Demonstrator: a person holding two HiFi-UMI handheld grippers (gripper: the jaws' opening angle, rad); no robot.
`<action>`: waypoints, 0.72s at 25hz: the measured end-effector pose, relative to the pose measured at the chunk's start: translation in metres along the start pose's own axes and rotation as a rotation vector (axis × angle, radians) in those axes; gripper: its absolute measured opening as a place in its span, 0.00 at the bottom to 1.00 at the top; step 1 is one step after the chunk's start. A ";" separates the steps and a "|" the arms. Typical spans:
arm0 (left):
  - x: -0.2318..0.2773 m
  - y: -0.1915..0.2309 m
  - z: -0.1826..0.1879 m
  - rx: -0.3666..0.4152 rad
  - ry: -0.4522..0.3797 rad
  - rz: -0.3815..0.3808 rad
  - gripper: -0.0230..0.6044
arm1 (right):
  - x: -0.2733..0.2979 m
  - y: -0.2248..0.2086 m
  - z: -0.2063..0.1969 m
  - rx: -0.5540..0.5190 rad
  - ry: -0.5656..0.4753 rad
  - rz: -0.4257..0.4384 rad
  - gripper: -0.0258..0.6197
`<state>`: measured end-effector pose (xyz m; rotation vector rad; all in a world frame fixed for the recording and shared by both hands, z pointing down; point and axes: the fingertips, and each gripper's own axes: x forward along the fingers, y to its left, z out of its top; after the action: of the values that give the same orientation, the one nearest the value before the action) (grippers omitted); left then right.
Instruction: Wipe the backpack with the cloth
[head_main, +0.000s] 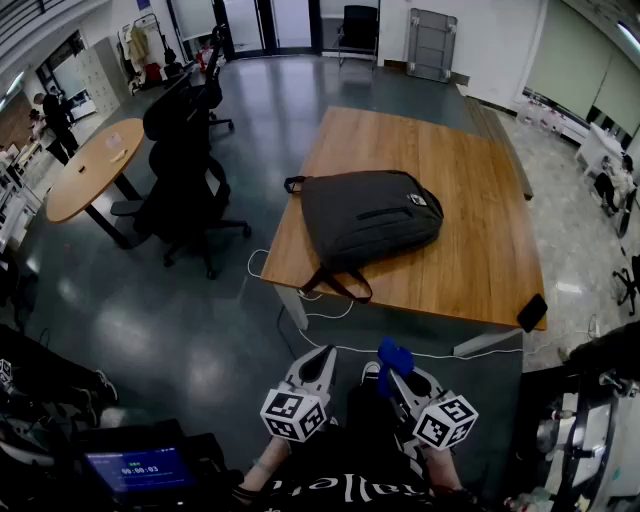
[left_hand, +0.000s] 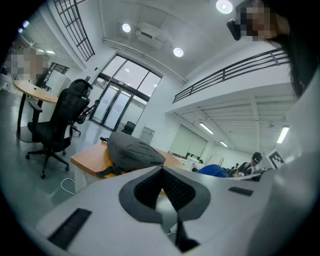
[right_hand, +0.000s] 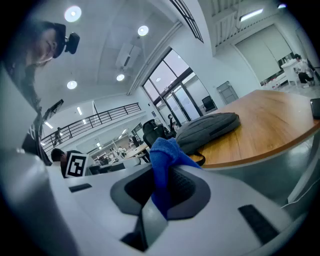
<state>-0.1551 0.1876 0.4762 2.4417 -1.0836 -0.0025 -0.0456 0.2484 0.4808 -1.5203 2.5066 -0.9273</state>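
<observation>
Two grippers low before one table; one backpack, one cloth.

From the left: one round table (head_main: 85, 172), then black office chairs (head_main: 185, 175) bunched too closely to count. The left gripper (left_hand: 162, 172) has its jaws pressed together with nothing between them. One grey backpack (head_main: 368, 215) lies flat on the near left part of the one wooden table (head_main: 480, 200), its straps reaching the near edge, well apart from both grippers. The right gripper (right_hand: 167, 175) is clamped on one blue cloth (right_hand: 164, 150), which stands bunched above the jaws. One dark phone (head_main: 531, 312) lies at the table's near right corner.
</observation>
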 end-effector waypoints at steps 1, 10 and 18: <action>0.011 0.003 0.003 -0.006 -0.005 0.009 0.04 | 0.006 -0.011 0.006 -0.001 0.006 -0.002 0.13; 0.122 0.047 0.031 -0.055 -0.068 0.155 0.04 | 0.080 -0.109 0.068 -0.052 0.112 0.089 0.12; 0.167 0.085 0.048 -0.072 -0.094 0.348 0.04 | 0.163 -0.136 0.087 -0.163 0.255 0.312 0.13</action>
<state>-0.1089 0.0012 0.4993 2.1791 -1.5103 -0.0446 0.0090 0.0286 0.5207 -1.0521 2.9505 -0.9359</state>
